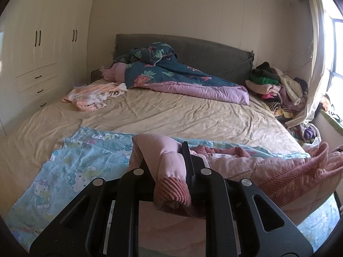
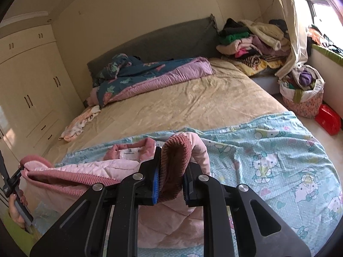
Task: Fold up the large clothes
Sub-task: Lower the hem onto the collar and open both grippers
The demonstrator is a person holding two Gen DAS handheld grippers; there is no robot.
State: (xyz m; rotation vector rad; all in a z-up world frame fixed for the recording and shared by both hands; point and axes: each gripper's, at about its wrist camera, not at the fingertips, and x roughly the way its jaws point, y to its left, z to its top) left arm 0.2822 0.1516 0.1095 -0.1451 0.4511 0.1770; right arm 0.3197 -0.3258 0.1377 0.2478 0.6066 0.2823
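The pink jacket lies at the near edge of the bed, on top of a blue cartoon-print sheet, with its collar and label facing up toward the far side. Each claw holds one ribbed cuff. The left claw is closed on the left sleeve's cuff, which sticks back toward the camera while the sleeve arches up and away. The right claw is clamped on the right cuff, the fabric bunched between blue pads.

Both cuffs look raised off the sheet while the body sags between them, so the likely intent is to carry the sleeves inward across the chest as a first fold. Gripping at the cuffs gives control of each sleeve's full length, and the thick ribbing should resist slipping better than the slick quilted shell.

In the right view the left tool and the hand holding it show at the near left, beside the dark pink hem, which hangs past the mattress edge.

A rumpled quilt and a clothes pile sit far off by the headboard, well apart from the jacket.
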